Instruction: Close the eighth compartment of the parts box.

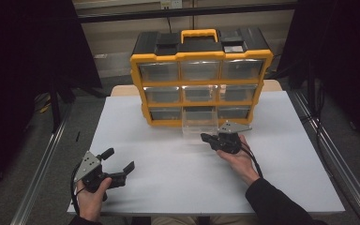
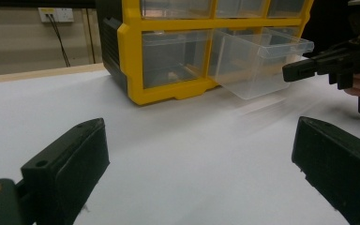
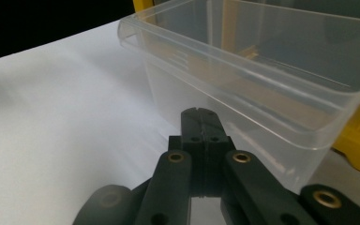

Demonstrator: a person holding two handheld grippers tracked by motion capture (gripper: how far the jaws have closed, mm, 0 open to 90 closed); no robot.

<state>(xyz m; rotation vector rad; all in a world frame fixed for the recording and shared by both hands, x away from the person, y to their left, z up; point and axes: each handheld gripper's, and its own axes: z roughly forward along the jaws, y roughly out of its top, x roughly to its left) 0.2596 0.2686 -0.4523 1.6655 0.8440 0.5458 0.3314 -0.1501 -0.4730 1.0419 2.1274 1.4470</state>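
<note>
A yellow and black drawer cabinet (image 1: 200, 77) stands at the back of the white table (image 1: 168, 183). Its clear bottom-middle drawer (image 1: 198, 125) is pulled out toward me. My right gripper (image 1: 204, 137) is shut with nothing between its jaws, its tip just in front of that drawer. In the right gripper view the closed tip (image 3: 200, 117) points at the drawer's front wall (image 3: 262, 79); I cannot tell whether it touches. My left gripper (image 1: 120, 159) rests open near the table's front left corner, its jaws (image 2: 201, 154) wide apart and empty, facing the cabinet (image 2: 131, 56) and drawer (image 2: 253, 61).
The cabinet's other clear drawers are pushed in. Bare white table lies between the two grippers. Metal rails (image 1: 42, 168) run along the floor on both sides, with dark curtains beyond. A wall socket (image 2: 56, 14) sits behind the table.
</note>
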